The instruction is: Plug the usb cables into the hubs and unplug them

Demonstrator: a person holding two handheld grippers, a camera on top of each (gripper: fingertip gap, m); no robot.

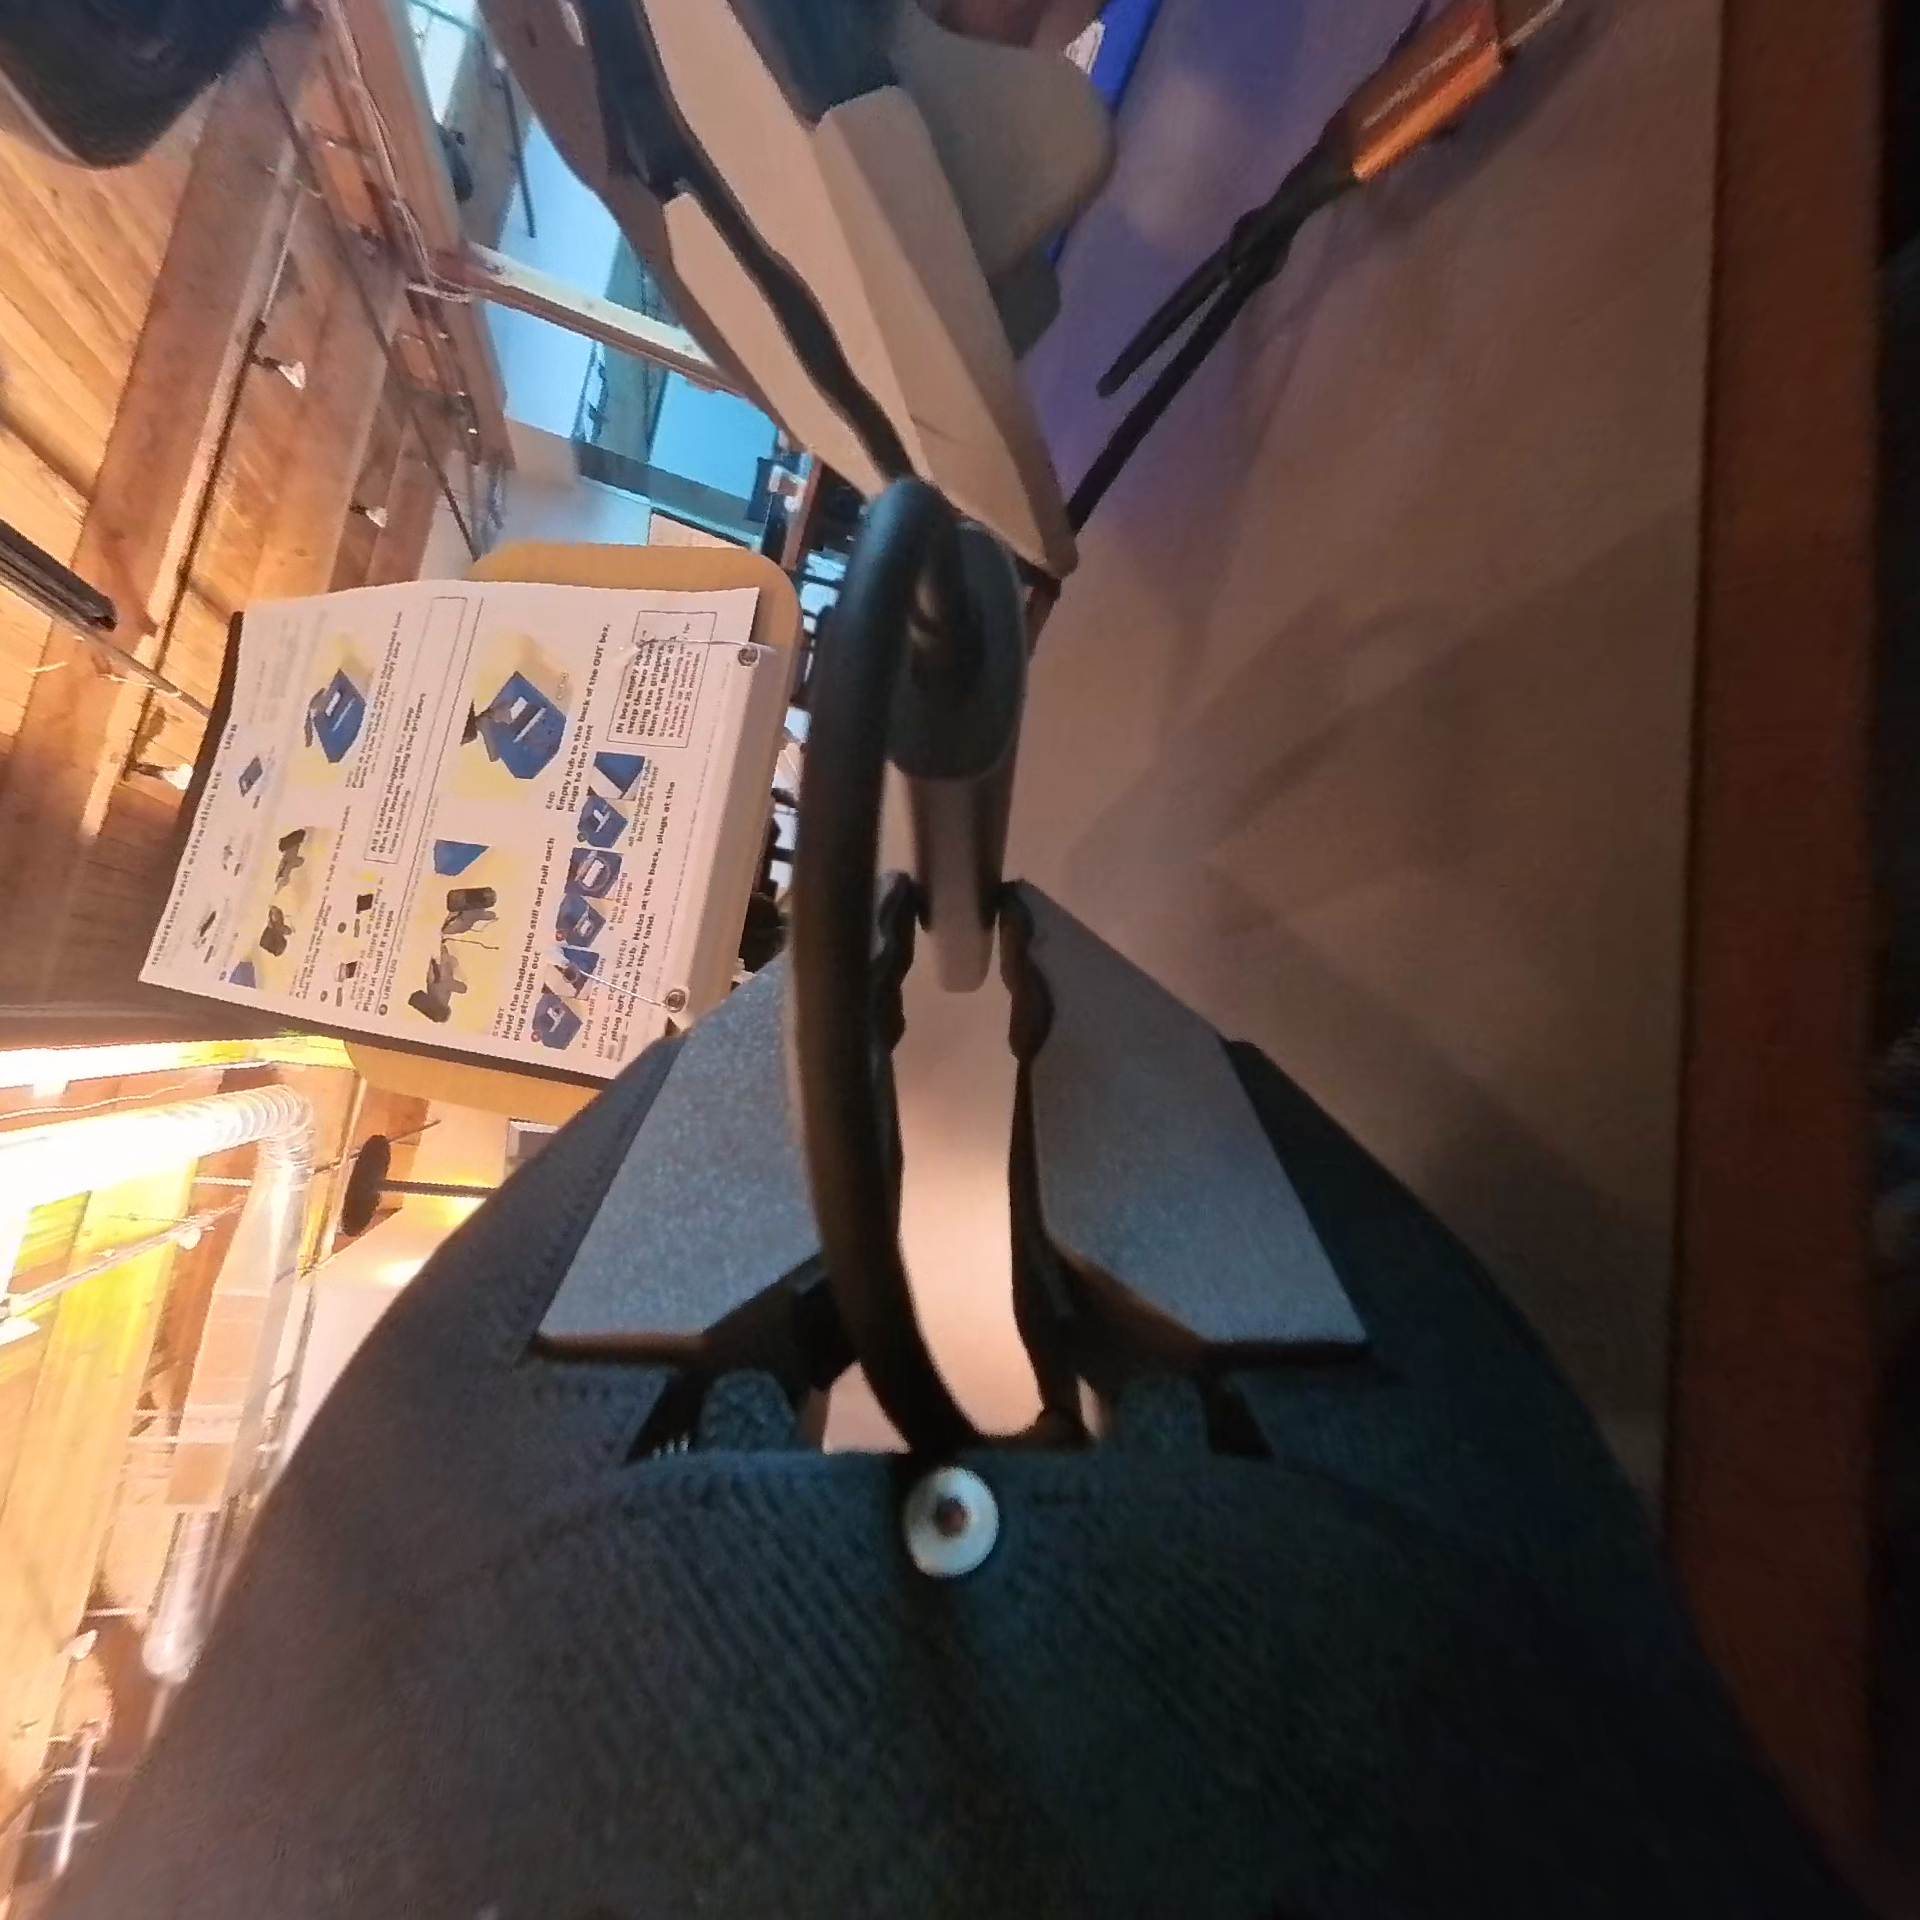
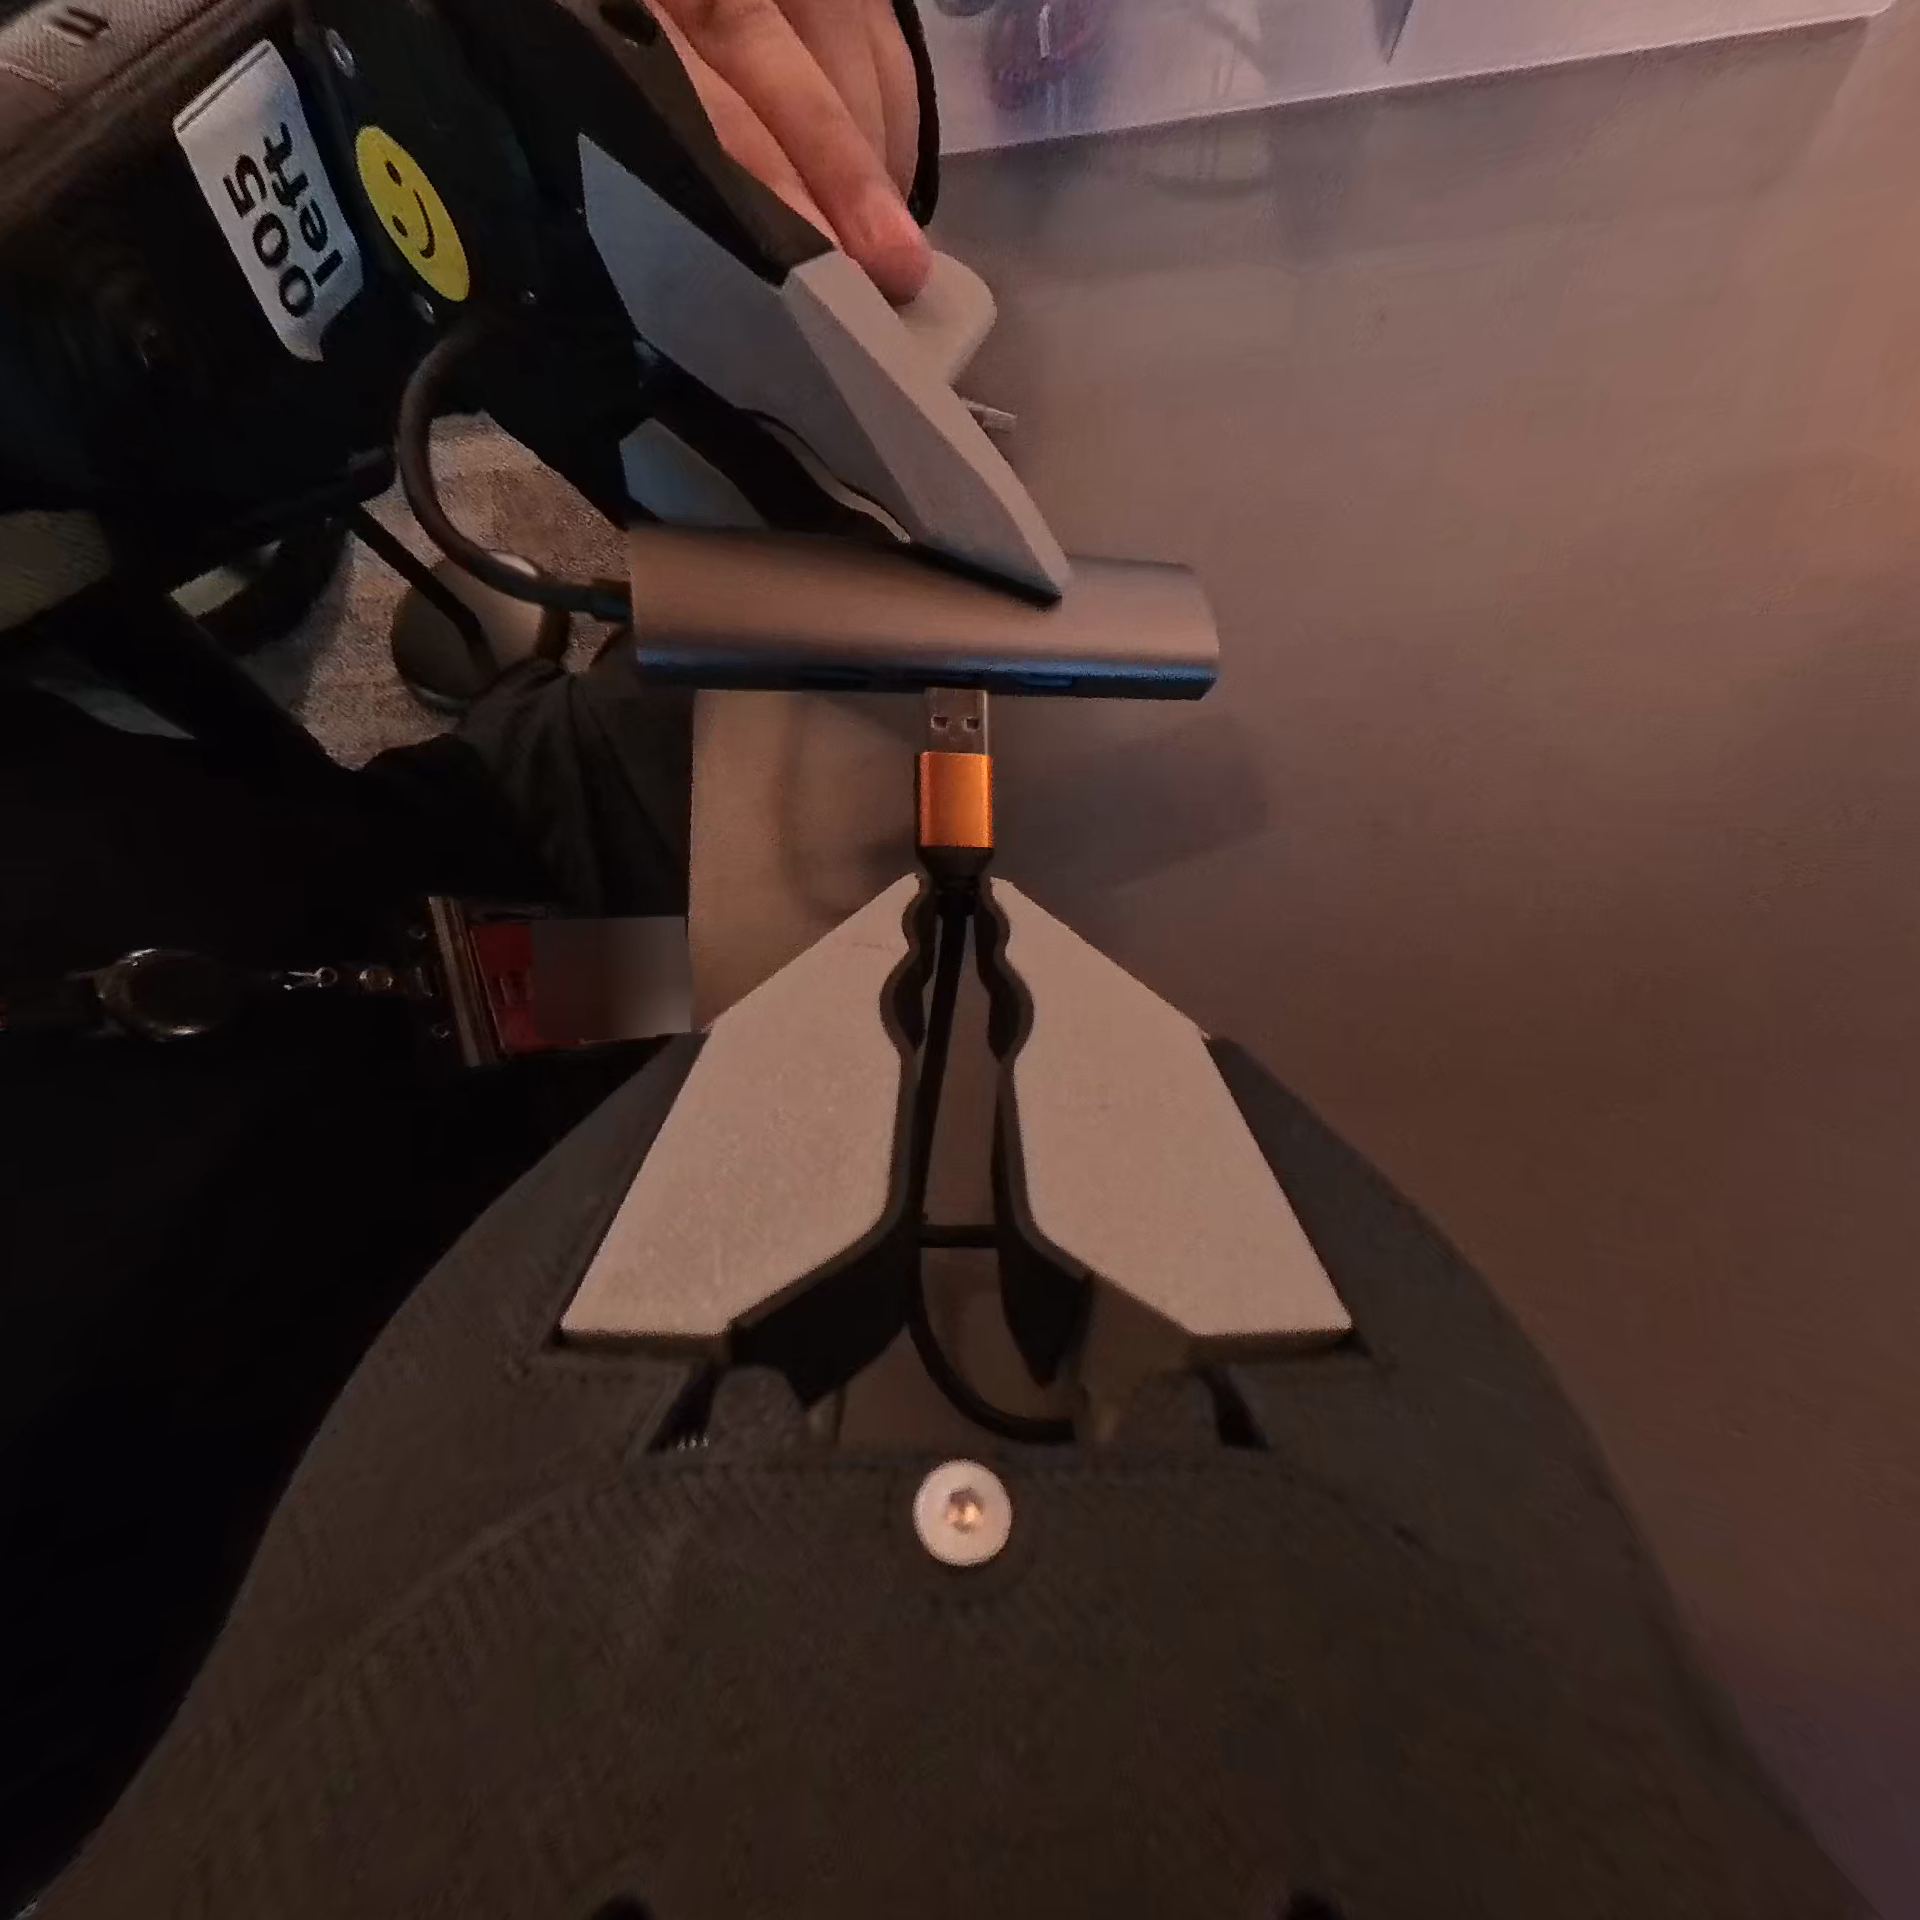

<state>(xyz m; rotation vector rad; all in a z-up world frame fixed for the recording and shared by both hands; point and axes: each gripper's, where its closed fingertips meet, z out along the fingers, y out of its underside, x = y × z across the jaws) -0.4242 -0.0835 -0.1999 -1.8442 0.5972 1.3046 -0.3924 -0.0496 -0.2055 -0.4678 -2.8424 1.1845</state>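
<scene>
left gripper [image 2: 1029, 582]: clamped on hub [image 2: 925, 623], tilted
right gripper [image 2: 956, 894]: pinching cable [image 2: 954, 800], just below hub

Left wrist view rolled sideways, close along left gripper [image 1: 961, 935] fingers, table on its right. Right wrist view upright, close behind right gripper [image 2: 956, 894]. Both see the hub [image 2: 925, 623] ahead of the tips.
</scene>
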